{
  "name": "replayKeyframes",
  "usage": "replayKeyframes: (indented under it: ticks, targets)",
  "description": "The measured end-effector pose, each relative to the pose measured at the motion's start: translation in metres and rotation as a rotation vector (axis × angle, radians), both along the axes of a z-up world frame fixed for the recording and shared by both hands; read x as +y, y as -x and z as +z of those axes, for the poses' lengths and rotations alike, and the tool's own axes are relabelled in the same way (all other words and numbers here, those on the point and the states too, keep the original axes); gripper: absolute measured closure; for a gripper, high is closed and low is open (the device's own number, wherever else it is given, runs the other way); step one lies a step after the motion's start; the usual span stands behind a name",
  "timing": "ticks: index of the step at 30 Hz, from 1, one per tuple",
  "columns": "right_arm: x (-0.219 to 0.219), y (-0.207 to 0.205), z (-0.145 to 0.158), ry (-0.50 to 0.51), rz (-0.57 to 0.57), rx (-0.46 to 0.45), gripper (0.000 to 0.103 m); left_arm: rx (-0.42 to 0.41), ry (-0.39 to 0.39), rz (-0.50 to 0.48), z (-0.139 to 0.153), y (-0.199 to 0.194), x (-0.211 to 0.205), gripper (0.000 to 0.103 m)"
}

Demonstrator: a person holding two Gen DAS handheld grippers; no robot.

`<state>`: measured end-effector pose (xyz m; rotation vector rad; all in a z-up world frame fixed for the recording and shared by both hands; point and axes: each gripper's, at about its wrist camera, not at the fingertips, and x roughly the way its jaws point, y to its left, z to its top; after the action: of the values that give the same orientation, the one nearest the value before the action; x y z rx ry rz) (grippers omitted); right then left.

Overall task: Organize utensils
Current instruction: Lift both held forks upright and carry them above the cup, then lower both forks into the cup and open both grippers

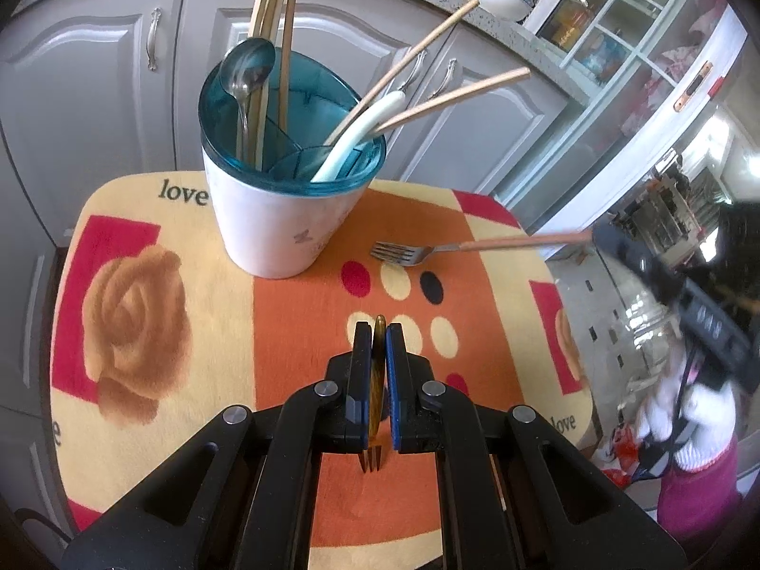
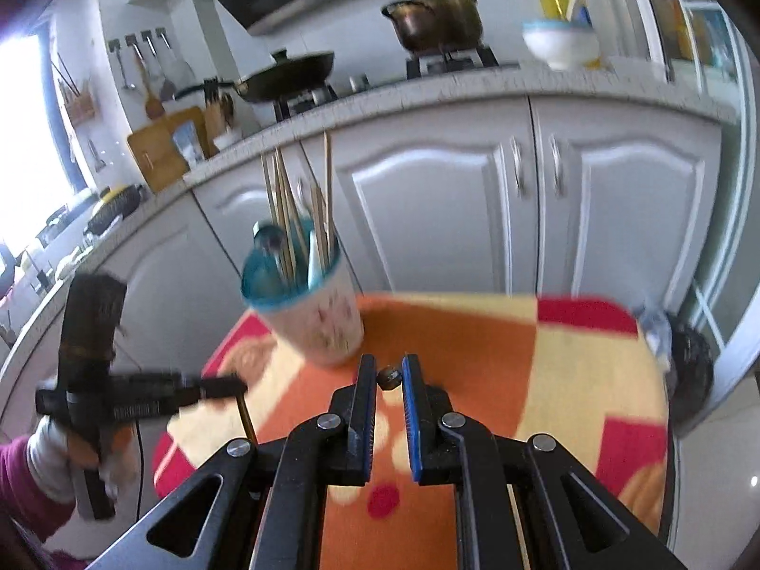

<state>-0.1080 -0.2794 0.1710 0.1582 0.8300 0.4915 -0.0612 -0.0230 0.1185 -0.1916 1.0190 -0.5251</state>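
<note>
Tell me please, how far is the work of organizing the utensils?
Done: chopsticks, a metal spoon and a white utensil stand in the holder. In hand: the left gripper clamps a gold fork; the right gripper holds the end of a wooden-handled fork. Left: putting both forks in the holder.

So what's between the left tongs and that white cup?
Just bare patterned mat between the left tongs and the cup, as the left wrist view shows; the pink-handled fork is off to the cup's right.
</note>
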Motion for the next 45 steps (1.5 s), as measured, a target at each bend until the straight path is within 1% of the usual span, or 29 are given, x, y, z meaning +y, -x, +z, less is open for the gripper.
replayKeyframes:
  ticks: [4, 7, 12, 17, 20, 27, 32, 36, 41, 43, 45]
  targets:
    - [0.012, -0.024, 0.012, -0.029, 0.005, -0.035, 0.093, 0.007, 0.008, 0.009, -0.001, -0.001, 0.002, 0.099]
    - [0.02, -0.033, 0.02, -0.043, 0.017, -0.05, 0.093, -0.004, 0.008, 0.008, 0.004, -0.002, 0.004, 0.099]
    - [0.027, -0.036, 0.037, -0.059, 0.043, -0.084, 0.093, -0.028, 0.01, 0.017, 0.015, -0.004, 0.009, 0.099]
    - [0.028, -0.036, 0.044, -0.054, 0.065, -0.078, 0.093, -0.047, 0.017, 0.031, 0.024, -0.007, 0.015, 0.099]
    - [0.027, -0.034, 0.05, -0.063, 0.075, -0.076, 0.093, -0.07, 0.021, 0.04, 0.037, -0.01, 0.022, 0.099]
    - [0.033, -0.035, 0.075, -0.083, 0.11, -0.117, 0.093, -0.133, 0.039, 0.077, 0.079, -0.022, 0.042, 0.099]
    - [0.041, -0.039, 0.1, -0.105, 0.149, -0.145, 0.093, -0.173, 0.04, 0.09, 0.107, -0.028, 0.054, 0.099]
    - [0.049, -0.042, 0.124, -0.111, 0.187, -0.177, 0.093, -0.221, 0.019, 0.108, 0.128, -0.037, 0.056, 0.099]
    - [0.063, -0.053, 0.155, -0.101, 0.22, -0.235, 0.093, -0.27, -0.008, 0.127, 0.146, -0.055, 0.054, 0.099]
    - [0.071, -0.061, 0.167, -0.094, 0.229, -0.258, 0.093, -0.274, -0.019, 0.133, 0.147, -0.062, 0.055, 0.099]
    - [0.077, -0.069, 0.173, -0.092, 0.235, -0.27, 0.093, -0.282, -0.047, 0.142, 0.145, -0.071, 0.052, 0.099]
